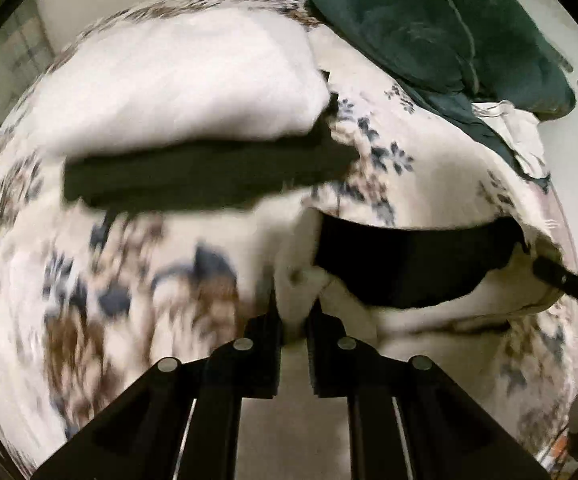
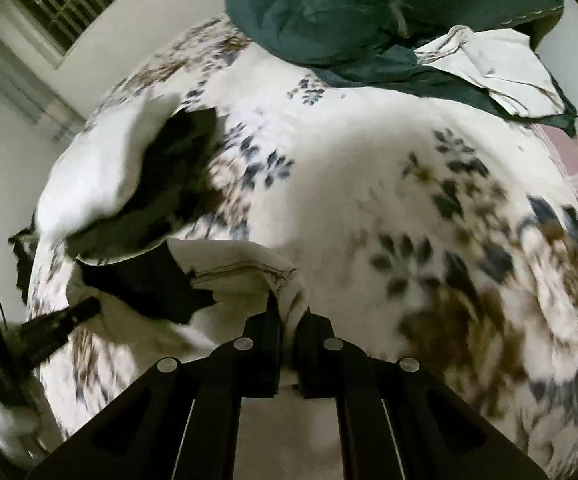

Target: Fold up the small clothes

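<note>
A small white garment with a black band is held up between both grippers over a floral bedspread. My left gripper is shut on one white edge of it. My right gripper is shut on the other edge, by a stitched hem; the black band hangs to its left. The right gripper's finger shows in the left wrist view, and the left gripper shows in the right wrist view. A folded stack of white and dark clothes lies on the bed beyond, also in the right wrist view.
A dark green pillow lies at the head of the bed, with a crumpled white cloth beside it. A window with a grille is in the wall at the left. The bedspread fills the rest.
</note>
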The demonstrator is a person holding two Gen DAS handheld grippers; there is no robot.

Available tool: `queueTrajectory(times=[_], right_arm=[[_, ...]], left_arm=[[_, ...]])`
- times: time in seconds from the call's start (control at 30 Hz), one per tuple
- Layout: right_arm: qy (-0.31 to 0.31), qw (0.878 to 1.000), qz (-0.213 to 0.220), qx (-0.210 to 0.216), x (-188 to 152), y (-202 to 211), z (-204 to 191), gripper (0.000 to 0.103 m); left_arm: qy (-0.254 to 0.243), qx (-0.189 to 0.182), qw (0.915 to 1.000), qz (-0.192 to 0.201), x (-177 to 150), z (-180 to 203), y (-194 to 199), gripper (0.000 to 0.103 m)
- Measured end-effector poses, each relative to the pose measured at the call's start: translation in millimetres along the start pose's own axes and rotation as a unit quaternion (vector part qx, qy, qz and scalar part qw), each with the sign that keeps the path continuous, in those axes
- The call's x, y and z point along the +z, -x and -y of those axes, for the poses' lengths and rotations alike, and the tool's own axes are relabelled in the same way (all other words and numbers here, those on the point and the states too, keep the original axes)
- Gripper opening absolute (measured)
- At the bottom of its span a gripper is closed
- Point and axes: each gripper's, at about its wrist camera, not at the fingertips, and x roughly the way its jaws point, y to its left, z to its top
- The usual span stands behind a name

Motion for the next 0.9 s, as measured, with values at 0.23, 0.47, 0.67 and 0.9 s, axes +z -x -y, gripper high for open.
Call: queueTrajectory(times=[0.23, 0.47, 0.67, 0.9], right_arm=[[0.023, 0.995, -0.097, 0.011, -110, 17, 25, 0.011], [-0.080, 0.987, -0.138, -0.008, -139, 27, 82, 0.037], [-0.190, 0.976, -0.099, 0.033, -120, 41, 117, 0.039], [-0.263, 0.957, -0.084, 0.086, -76, -9, 114, 0.040]], left_arm=[[0.067, -0.019, 0.9916, -0.109, -112, -34, 2, 0.012], [0.184, -0.037, 0.9643, -0.187, -155, -81, -8, 0.012], [0.225, -0.109, 0.9553, -0.158, -106, -75, -17, 0.022], [0.255, -0.204, 0.9288, -0.176, -64, -46, -68, 0.052]])
